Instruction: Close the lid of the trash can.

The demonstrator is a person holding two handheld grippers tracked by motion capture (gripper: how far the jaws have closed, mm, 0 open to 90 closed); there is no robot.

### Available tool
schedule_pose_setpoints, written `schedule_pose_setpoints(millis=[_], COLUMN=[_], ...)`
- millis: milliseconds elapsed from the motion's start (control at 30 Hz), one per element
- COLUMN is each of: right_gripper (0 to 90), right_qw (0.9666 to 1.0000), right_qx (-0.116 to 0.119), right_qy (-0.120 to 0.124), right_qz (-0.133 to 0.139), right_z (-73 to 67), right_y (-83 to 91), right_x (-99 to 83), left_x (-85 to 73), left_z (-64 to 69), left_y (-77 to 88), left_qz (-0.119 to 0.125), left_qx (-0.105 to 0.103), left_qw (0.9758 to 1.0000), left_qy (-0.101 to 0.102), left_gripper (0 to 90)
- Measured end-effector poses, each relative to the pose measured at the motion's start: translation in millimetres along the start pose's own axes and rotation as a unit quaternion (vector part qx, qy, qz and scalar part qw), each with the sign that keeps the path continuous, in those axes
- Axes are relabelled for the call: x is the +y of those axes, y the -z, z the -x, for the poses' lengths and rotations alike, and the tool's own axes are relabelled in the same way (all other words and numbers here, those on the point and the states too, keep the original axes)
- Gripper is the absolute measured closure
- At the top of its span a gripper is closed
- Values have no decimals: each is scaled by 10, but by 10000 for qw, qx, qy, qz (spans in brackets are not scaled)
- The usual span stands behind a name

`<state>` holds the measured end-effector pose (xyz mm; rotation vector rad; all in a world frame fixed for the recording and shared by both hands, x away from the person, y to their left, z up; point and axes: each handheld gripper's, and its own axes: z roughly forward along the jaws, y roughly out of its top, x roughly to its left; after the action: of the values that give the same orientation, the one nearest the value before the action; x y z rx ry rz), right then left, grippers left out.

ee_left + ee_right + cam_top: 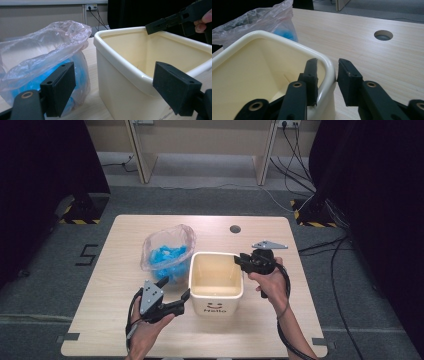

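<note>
The bin [216, 282] stood mid-worktop [300, 310], the bag [167, 251] just beside its left wall. The right tool [326, 80] straddled the bin's far right rim, jaws parted, not pinching. The left tool [172, 296] sat spread at its near left corner.

Light wooden table [125, 320] bears cream bin [216, 290] beside plastic bag [167, 247], apparently of blue pieces

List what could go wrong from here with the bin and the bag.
1. The right gripper straddles the cream bin rim at a corner, pads not pressing; a lift now would likely slip.
2. The left gripper, open, sits between bin and plastic bag; a jaw could snag the loose film.
3. Pushing the bin sideways could tip the bag's blue contents out.
</note>
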<state>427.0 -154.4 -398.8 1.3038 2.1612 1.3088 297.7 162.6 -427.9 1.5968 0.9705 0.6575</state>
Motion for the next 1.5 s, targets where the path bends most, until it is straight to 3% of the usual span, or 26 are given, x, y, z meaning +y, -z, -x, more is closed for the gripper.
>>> schedule_pose_setpoints(millis=[67, 233, 433, 833, 1233, 1367, 1500], right_gripper=[585, 481, 440, 387, 262, 251, 222], right_qw=[9997, 9985, 9966, 9947, 9945, 9936, 9934], right_qx=[72, 147, 171, 43, 34, 54, 65], right_qy=[-175, -299, -510, -900, -983, -1067, -1112], right_qz=[173, 440, 619, 494, 373, 368, 273], right_z=[18, 54, 147, 448, 455, 458, 472], right_y=[31, 117, 245, 455, 457, 446, 435], right_x=[18, 68, 50, -298, -618, -696, -779], left_x=[13, 50, 28, -149, -463, -522, -583], left_z=[11, 51, 17, -61, -162, -186, -223], left_y=[14, 51, 95, 158, 154, 159, 161], left_qz=[71, 148, 122, -85, -587, -673, -728], left_qx=[-60, -176, -228, -362, -614, -601, -504], left_qw=[10000, 9997, 9995, 9987, 9957, 9953, 9959], left_qy=[27, -6, 154, 339, 358, 340, 183], left_gripper=[175, 173, 171, 167, 149, 149, 149])
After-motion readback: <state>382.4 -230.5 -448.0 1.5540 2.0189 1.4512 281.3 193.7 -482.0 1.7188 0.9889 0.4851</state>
